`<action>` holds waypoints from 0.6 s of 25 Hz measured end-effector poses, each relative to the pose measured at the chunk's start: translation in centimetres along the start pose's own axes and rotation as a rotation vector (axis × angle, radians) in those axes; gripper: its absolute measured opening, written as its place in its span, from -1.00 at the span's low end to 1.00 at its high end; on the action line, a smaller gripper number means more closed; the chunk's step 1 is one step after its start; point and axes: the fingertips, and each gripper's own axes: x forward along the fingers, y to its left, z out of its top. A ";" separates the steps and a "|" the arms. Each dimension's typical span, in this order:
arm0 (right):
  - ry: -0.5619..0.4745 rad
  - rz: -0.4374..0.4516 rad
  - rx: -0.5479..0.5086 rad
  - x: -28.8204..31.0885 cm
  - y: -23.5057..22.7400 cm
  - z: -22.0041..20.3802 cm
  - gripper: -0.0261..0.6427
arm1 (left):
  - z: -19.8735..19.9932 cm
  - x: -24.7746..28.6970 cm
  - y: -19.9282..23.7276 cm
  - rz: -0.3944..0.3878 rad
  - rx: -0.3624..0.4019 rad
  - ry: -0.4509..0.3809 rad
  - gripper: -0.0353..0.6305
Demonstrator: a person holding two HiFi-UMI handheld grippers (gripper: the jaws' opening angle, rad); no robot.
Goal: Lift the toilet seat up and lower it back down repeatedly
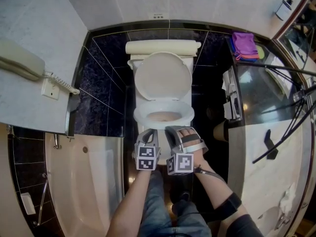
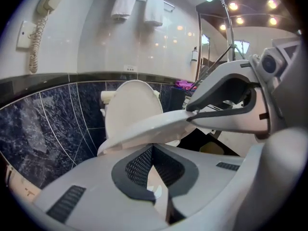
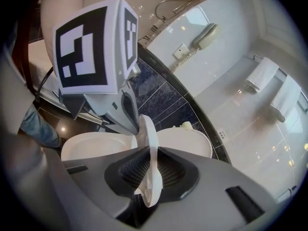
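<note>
**Gripping the toilet seat at the toilet's front edge**

Clamping the right gripper (image 3: 147, 150) on the front rim of the toilet seat (image 2: 139, 130), with the pads pinching the thin white edge from both sides, as seen plainly in the right gripper view. Holding the left gripper (image 2: 153, 148) just beside it at the same front edge of the toilet, with its fingertips pressed together right under the seat's rim. Showing a pale sliver lower down between those pads, too small to identify.

Carrying the seat at a tilt: hinged at the toilet's back edge, sloping up toward the right gripper in the left gripper view, and seemingly a little clear of the bowl at the front. Leaving the lid (image 1: 162, 78) standing upright against the tank (image 1: 162, 47) behind the seat.

Facing a dark tiled wall below pale panels, with a corded phone (image 1: 19, 63) mounted at the left and two white towels (image 2: 126, 3) hung high above the tank. Working between a bathtub (image 1: 84, 181) at the left and a counter (image 1: 276, 147) at the right, with a purple cloth (image 1: 245, 46) folded at the counter's far corner.
</note>
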 end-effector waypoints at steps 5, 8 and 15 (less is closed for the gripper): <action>-0.020 0.007 0.008 -1.1 4.7 -0.4 -0.72 | -3.1 -0.7 -1.1 0.016 0.004 -0.012 -0.92; -0.028 0.014 0.025 -1.3 6.5 -0.6 -0.72 | -4.7 -1.0 -1.5 0.022 -0.008 -0.016 -0.92; -0.043 0.039 0.064 -2.4 9.1 -0.9 -0.73 | -7.4 -1.4 -2.1 0.017 -0.020 0.004 -0.92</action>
